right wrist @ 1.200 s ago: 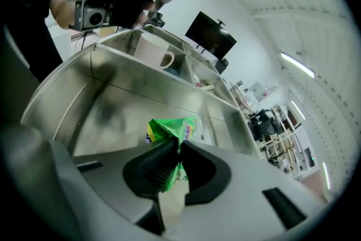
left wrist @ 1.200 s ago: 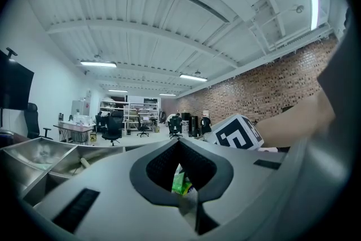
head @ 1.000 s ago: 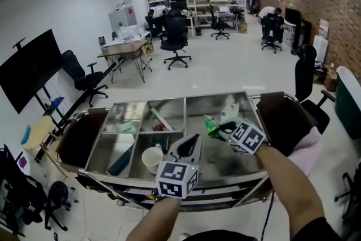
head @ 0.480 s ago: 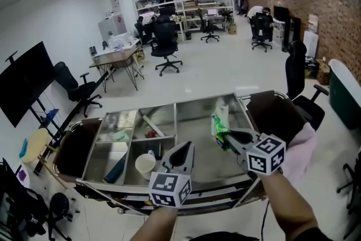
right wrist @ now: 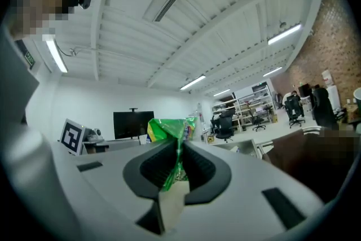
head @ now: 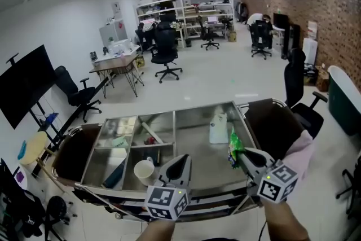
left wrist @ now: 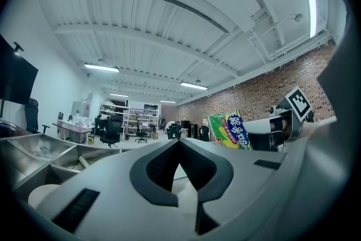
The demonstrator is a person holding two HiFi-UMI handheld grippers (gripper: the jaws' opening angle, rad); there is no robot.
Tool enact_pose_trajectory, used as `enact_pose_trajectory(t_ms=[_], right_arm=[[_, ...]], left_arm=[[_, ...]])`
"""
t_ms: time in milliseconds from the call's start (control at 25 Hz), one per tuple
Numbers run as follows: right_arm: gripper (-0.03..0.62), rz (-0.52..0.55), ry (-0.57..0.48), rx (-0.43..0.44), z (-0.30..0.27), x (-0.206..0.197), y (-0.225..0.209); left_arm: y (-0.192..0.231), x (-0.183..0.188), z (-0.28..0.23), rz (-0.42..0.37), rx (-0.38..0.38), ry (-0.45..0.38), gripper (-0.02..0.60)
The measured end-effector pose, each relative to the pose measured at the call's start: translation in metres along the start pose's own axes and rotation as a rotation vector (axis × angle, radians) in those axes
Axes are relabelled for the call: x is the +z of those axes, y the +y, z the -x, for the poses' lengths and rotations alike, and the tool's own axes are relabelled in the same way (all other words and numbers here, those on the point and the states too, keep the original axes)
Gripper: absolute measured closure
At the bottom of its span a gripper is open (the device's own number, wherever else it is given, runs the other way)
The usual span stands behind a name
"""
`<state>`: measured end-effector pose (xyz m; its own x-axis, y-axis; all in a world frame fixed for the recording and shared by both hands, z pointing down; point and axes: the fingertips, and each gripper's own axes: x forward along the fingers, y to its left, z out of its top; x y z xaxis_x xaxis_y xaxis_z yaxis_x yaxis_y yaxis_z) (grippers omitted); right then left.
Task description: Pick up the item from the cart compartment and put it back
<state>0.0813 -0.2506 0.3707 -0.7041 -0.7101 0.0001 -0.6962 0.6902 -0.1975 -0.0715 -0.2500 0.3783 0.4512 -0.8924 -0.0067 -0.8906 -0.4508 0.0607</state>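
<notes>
A green snack packet (head: pixel 234 150) (right wrist: pixel 169 134) hangs pinched between the jaws of my right gripper (head: pixel 241 158) (right wrist: pixel 179 150), lifted over the right end of the steel cart (head: pixel 194 134). In the left gripper view the packet (left wrist: pixel 229 129) shows to the right with yellow and blue print. My left gripper (head: pixel 179 164) (left wrist: pixel 179 144) is shut with nothing in it, held above the cart's front rail near a white paper cup (head: pixel 144 169).
The cart's big right compartment holds a white bottle (head: pixel 218 128). Its left compartments hold a stick-like thing (head: pixel 150 134) and small packets (head: pixel 118 143). Dark office chairs (head: pixel 273 121) stand at both ends of the cart. Desks and more chairs fill the room behind.
My right gripper has carried the green packet from the middle of the large compartment to the right and toward the cart's front edge. The left gripper has stayed near the cup.
</notes>
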Motion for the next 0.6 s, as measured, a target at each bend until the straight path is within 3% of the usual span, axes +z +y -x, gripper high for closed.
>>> enact_pose_trajectory(t_ms=[240, 600], right_arm=[[0.542, -0.068, -0.009, -0.003, 0.009, -0.016, -0.001], [0.542, -0.054, 0.015, 0.014, 0.017, -0.024, 0.017]], left_arm=[[-0.007, -0.006, 0.007, -0.006, 0.0, 0.007, 0.581], [-0.016, -0.012, 0.013, -0.014, -0.014, 0.015, 0.581]])
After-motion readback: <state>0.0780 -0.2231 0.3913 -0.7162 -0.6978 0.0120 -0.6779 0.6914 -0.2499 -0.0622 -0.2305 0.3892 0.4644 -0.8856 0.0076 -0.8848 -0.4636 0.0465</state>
